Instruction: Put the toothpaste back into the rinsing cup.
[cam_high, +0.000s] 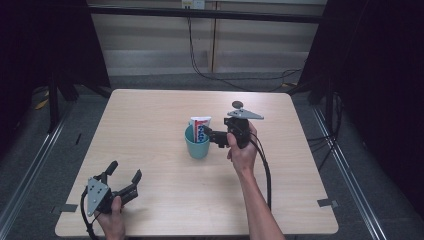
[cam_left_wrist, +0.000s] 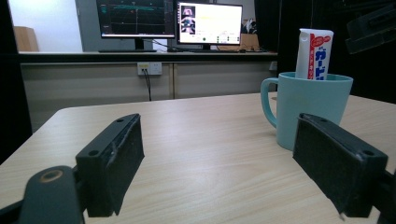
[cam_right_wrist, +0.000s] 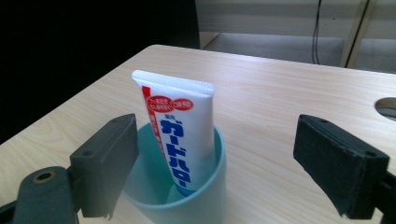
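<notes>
The tube (cam_high: 200, 123) stands crimped end up in the mug (cam_high: 197, 145), near the middle of your table (cam_high: 150, 120); its lower end is hidden inside the mug. In your right gripper view the tube (cam_right_wrist: 180, 135) leans against the mug's (cam_right_wrist: 205, 196) far wall, and the mug's base is cut off at the bottom edge. Your right gripper (cam_high: 209, 134) sits just beside the mug's rim, jaws spread wide and gripping nothing; one jaw appears to overlap the rim, though from above you can't tell whether it touches. Your right hand (cam_high: 243, 150) wraps the gripper's body, hiding most of it. Your left gripper (cam_high: 122, 175) is near the table's front left corner, well apart from the mug, jaws also wide apart and empty. In your left gripper view the mug (cam_left_wrist: 306, 100) shows its handle on the left, its lower right part covered by a jaw, and the tube (cam_left_wrist: 314, 53) rises above its rim. Your left hand (cam_high: 114, 220) is cut off at the bottom edge.
</notes>
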